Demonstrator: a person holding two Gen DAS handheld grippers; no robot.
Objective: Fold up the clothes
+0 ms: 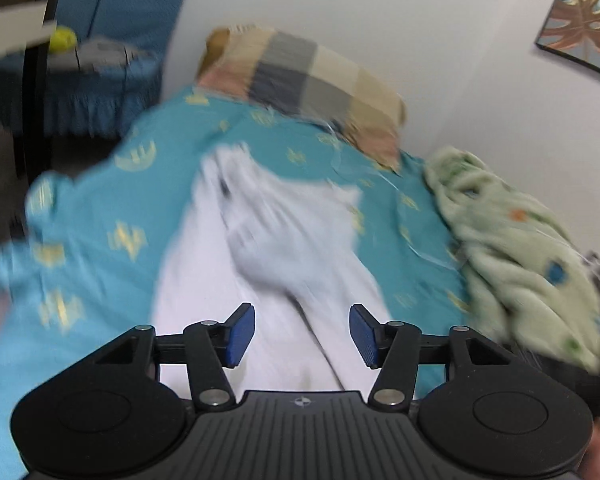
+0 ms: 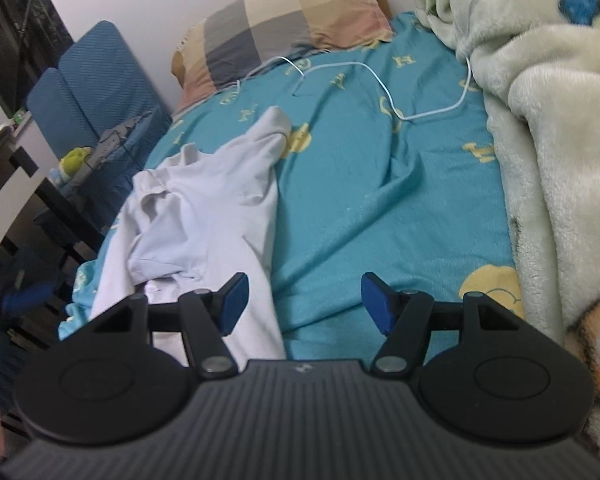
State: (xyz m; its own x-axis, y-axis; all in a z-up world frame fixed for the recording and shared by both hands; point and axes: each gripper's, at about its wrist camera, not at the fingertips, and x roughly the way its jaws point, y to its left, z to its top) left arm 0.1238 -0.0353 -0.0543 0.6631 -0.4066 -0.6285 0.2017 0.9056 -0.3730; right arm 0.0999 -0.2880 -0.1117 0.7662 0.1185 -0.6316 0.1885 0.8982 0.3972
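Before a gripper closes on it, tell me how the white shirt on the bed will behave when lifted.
The white shirt lies crumpled in soft folds, so it will probably hang limp and sag from wherever it is pinched. The cloth looks thin, so likely light. It drapes off the edge of the bed, so a tug may drag it along.

Mounted behind the left gripper (image 1: 302, 334), looking forward along its fingers and tilted down onto the bed (image 1: 100, 208), close above the white garment (image 1: 268, 248) just ahead of the fingertips; blurred throughout. Faces toward the checked pillow (image 1: 300, 80) well ahead against the wall (image 1: 420, 40).

Mounted likewise behind the right gripper (image 2: 304, 302), angled down over the bed (image 2: 360, 200), sharp, with the white garment (image 2: 204, 200) ahead and off to the left of the fingers.

Shared by both: bed, garment, checked pillow (image 2: 284, 20) far ahead, pale green blanket (image 1: 512, 240) (image 2: 540, 120) to the right of each gripper.
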